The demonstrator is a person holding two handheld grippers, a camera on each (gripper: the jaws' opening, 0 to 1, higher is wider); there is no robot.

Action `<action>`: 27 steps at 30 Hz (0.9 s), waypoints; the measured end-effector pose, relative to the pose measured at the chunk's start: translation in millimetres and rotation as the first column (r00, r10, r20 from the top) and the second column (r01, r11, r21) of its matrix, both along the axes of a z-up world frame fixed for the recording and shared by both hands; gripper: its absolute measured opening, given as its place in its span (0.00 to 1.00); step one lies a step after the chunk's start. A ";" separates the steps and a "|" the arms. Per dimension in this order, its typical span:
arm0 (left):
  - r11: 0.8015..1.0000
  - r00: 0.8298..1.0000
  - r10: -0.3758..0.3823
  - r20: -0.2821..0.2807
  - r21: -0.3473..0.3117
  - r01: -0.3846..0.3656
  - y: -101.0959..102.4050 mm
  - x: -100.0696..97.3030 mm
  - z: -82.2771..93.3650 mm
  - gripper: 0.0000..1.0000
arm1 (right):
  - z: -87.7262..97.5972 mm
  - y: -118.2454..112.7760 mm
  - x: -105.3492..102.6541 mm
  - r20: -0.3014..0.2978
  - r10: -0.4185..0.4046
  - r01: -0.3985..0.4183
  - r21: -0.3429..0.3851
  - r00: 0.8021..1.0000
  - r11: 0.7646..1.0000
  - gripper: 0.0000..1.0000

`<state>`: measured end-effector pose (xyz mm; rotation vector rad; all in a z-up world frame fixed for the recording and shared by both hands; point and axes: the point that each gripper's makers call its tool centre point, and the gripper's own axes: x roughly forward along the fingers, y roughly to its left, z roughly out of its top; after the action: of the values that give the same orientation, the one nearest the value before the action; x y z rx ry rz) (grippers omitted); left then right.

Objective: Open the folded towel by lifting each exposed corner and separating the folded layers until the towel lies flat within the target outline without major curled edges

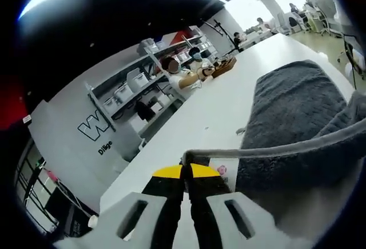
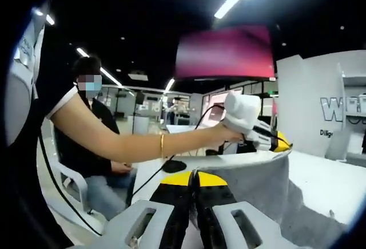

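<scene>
Your left gripper [image 1: 184,172] has its fingers pinched on the grey towel's [image 1: 297,106] edge, lifting it taut above the white tabletop [image 1: 211,111] while the rest lies spread there. Your right gripper [image 2: 193,181] clamps the same raised edge at another spot, the towel hanging between both grippers.

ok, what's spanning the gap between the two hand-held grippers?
The grey towel: its edge runs taut from the right hand-held gripper across to the left hand-held gripper in the right gripper view. Nothing else sits between them.
</scene>
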<state>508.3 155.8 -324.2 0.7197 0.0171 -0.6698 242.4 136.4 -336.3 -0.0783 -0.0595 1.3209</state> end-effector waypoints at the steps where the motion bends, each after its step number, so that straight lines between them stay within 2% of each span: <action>1: 1.000 1.000 -0.002 0.001 0.006 0.002 0.0 0.5 0.0 0.01 | 0.9 2.1 0.3 0.002 0.003 -0.003 0.004 1.000 1.000 0.00; 6: 1.000 1.000 -0.006 0.005 0.006 0.006 3.2 4.1 4.9 0.01 | 3.1 10.5 1.5 0.001 0.021 -0.021 0.013 1.000 1.000 0.00; 12: 1.000 1.000 -0.006 -0.009 0.023 0.006 13.8 7.2 2.6 0.01 | 1.8 6.0 -6.8 -0.016 0.046 -0.045 0.025 0.999 0.999 0.00; 21: 0.998 1.000 -0.018 -0.020 0.062 0.019 20.5 9.1 -1.4 0.01 | 8.4 9.0 -13.6 -0.005 0.068 -0.068 0.047 0.998 0.997 0.00; 27: 0.998 0.999 -0.017 -0.030 0.063 0.019 25.7 8.7 -8.9 0.01 | -2.1 10.6 -15.5 -0.015 0.087 -0.087 0.031 0.996 0.996 0.00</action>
<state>517.1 181.5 -333.1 0.7713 0.0587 -0.6994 226.9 147.0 -338.4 -0.0393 -0.0696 1.4072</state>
